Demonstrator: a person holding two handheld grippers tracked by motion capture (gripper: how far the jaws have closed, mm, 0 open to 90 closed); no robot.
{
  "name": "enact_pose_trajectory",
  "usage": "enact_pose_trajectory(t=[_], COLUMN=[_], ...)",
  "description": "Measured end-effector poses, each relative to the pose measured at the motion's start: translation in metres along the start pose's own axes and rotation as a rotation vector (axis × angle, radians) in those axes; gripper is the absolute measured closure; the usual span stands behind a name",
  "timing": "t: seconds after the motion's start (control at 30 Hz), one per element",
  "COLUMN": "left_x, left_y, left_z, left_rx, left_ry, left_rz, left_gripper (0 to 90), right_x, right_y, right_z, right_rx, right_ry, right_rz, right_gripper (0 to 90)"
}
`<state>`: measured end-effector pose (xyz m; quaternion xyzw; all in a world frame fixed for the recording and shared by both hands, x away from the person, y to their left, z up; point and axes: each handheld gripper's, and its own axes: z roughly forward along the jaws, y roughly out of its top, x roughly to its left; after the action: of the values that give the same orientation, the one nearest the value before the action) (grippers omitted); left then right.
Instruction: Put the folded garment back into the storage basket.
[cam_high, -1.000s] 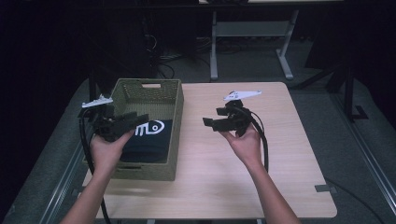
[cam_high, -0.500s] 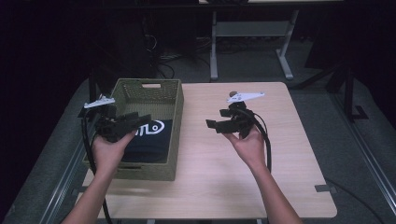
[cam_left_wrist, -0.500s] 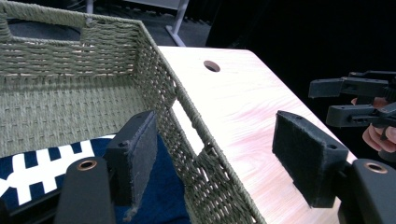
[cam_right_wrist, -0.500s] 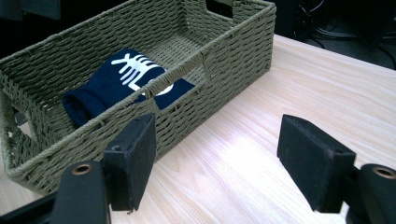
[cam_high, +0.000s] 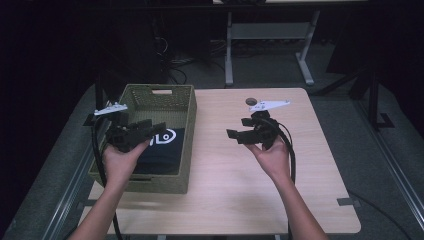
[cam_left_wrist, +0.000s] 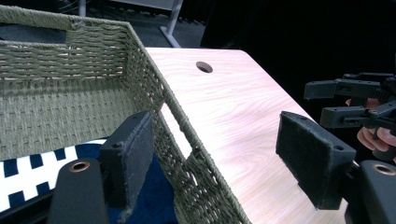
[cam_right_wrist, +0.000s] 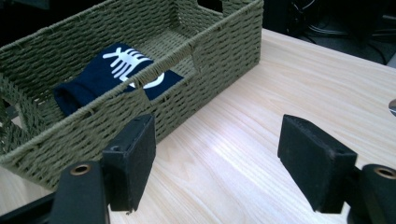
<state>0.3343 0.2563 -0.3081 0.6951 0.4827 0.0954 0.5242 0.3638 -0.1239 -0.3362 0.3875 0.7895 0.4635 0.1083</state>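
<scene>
The folded navy cloth (cam_high: 159, 150) lay inside the woven basket (cam_high: 187, 130) on the desk (cam_high: 240, 190). It looked soft and light; a raised fold seemed best to pinch. The left gripper (cam_high: 142, 131) hung above the basket, its jaws just opening, empty. The right gripper (cam_high: 237, 135), beside the basket, was spread, empty.

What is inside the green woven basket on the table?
Inside the basket lies a folded dark blue cloth with a white print. The near basket wall hides part of it, so whether anything lies under the cloth cannot be seen.
</scene>
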Motion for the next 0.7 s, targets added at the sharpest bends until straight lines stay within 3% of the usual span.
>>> enact_pose_trajectory(t=[0.7], left_x=[-0.022], left_y=[0.003], left_z=[0.014], left_rx=[0.006], left_ry=[-0.042], left_rz=[0.026], left_gripper=[23.1], right_x=[-0.013], right_y=[-0.012], right_z=[-0.018], right_rx=[0.005], right_ry=[-0.027], right_rz=[0.009], right_gripper=[27.1])
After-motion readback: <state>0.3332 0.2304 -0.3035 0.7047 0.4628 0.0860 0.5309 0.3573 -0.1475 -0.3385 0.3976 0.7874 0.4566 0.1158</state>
